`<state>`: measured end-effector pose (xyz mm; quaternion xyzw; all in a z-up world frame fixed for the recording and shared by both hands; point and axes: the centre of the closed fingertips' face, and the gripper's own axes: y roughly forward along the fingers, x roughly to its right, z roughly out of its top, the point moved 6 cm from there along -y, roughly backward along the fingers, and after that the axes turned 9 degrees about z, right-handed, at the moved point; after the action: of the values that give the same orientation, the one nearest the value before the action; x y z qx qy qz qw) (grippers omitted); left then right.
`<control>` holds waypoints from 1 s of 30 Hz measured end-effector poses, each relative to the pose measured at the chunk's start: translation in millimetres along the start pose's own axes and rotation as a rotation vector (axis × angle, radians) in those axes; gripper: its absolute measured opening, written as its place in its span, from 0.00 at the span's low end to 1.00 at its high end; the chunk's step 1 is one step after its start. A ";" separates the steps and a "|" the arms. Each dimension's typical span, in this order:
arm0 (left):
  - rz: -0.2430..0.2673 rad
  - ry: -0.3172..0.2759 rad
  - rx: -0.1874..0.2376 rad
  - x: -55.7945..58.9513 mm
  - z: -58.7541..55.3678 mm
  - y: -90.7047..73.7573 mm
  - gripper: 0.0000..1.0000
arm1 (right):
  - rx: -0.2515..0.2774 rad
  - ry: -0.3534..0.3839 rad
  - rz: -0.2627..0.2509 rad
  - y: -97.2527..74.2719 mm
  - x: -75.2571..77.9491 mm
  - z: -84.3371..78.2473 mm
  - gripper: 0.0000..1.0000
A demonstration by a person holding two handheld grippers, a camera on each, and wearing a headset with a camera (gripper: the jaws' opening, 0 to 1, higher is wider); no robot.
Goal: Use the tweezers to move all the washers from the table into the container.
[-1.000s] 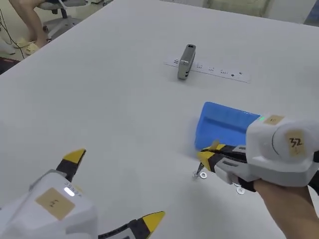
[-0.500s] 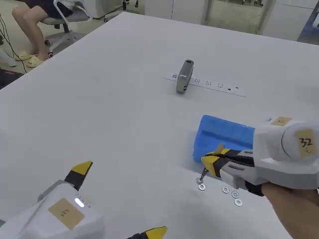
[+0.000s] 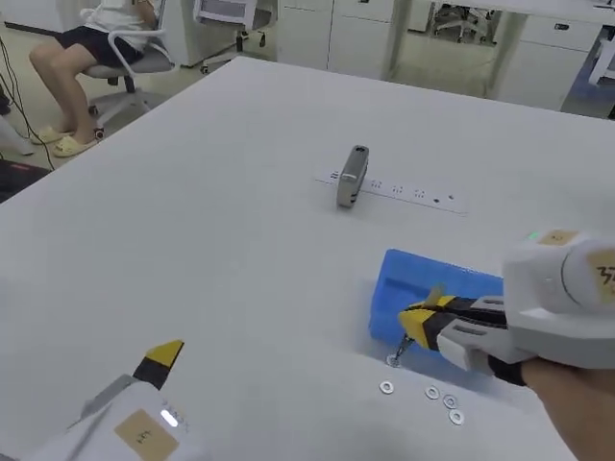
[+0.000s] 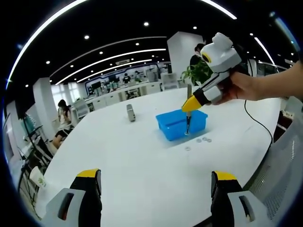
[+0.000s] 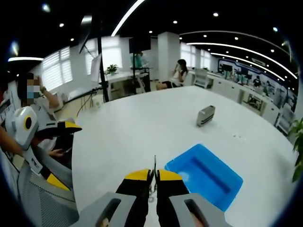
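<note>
Washers (image 3: 432, 393), head view: four lie loose on the white table (image 3: 211, 250), in a short row just in front of the blue container (image 3: 432, 283). A fifth sits at the tip of the tweezers (image 3: 400, 348), by the container's near left corner; cannot tell if it is pinched or only touched. Right gripper (image 3: 415, 317) has its jaws clamped on the tweezers, which point steeply down. A grey device (image 3: 353, 176) stands well beyond.

Left gripper view: left gripper (image 4: 155, 176) has its jaws wide apart with nothing between them, well back from the work, so the right hand is the nearer. The tweezers' long axis is near upright, tip against the container's front wall, loose washers just beside.

Right gripper view: jaws together on the tweezers; the container mouth lies ahead and to the right. Judgement: the next move is a short lift over that wall.

Surface is smooth, matt and flat. The room is an open office with desks, seated people and ceiling lights.
</note>
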<state>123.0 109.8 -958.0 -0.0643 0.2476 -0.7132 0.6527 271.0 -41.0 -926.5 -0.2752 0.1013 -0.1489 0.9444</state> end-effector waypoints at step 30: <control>-0.010 0.027 -0.028 1.8 -2.0 0.2 0.96 | 0.009 -0.031 -0.026 -6.6 20.0 19.1 0.00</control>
<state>122.1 108.6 -960.2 -0.0650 0.2663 -0.7136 0.6447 293.5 -43.7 -909.3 -0.2745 0.0825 -0.1575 0.9450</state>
